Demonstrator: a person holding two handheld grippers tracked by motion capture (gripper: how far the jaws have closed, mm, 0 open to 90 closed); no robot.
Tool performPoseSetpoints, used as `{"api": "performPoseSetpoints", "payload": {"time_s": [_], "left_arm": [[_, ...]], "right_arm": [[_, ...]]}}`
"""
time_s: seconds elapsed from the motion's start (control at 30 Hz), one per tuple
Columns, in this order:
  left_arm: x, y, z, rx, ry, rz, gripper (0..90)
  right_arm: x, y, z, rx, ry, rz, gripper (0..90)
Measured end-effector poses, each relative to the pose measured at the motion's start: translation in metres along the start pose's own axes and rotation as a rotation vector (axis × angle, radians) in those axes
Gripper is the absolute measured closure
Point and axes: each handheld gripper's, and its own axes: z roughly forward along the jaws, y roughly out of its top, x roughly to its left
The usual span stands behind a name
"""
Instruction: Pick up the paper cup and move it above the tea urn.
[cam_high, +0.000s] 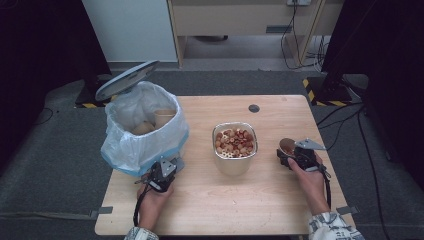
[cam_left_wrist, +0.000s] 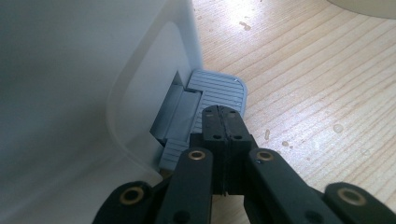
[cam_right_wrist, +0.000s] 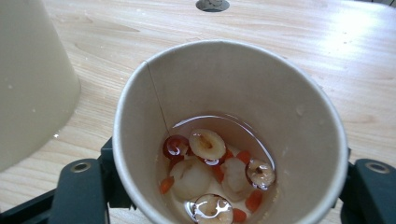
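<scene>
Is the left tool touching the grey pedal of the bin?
Touching. In the left gripper view, the shut left tool rests its tip on the ribbed pedal at the foot of the bin, with no gap visible.

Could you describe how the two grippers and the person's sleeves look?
Both the left gripper and the right gripper are black, with linkage arms joined by brass-coloured rivets. Each carries a grey three-cornered plate on top and trails a black cable back along the forearm. The sleeves are pale fabric printed with a dark pattern.
</scene>
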Motion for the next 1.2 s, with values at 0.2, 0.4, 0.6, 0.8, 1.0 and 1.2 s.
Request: {"api": "performPoseSetpoints", "payload": {"time_s": [0.2,0.4,0.6,0.8,1.0,1.2], "left_arm": [[0.0,0.0,0.0,0.0,0.0,0.001,89.0],[0.0,0.0,0.0,0.0,0.001,0.0,89.0],[0.0,0.0,0.0,-0.001,0.002,0.002,89.0],[0.0,0.0,0.0,0.0,0.001,0.0,89.0],[0.0,0.0,0.0,0.0,0.001,0.0,89.0],[0.0,0.0,0.0,-0.001,0.001,0.0,89.0]], "right_arm": [[0.002,0.006,-0.007,-0.019,0.005,-0.035,32.2],[0.002,0.014,-0.017,-0.025,0.033,-0.066,32.7],[-0.004,0.029,-0.028,-0.029,0.044,-0.11,33.0],[-0.01,0.055,-0.041,-0.037,0.042,-0.182,33.0],[-0.015,0.083,-0.05,-0.051,0.036,-0.244,33.1],[-0.017,0.106,-0.056,-0.076,0.047,-0.274,33.1]]}}
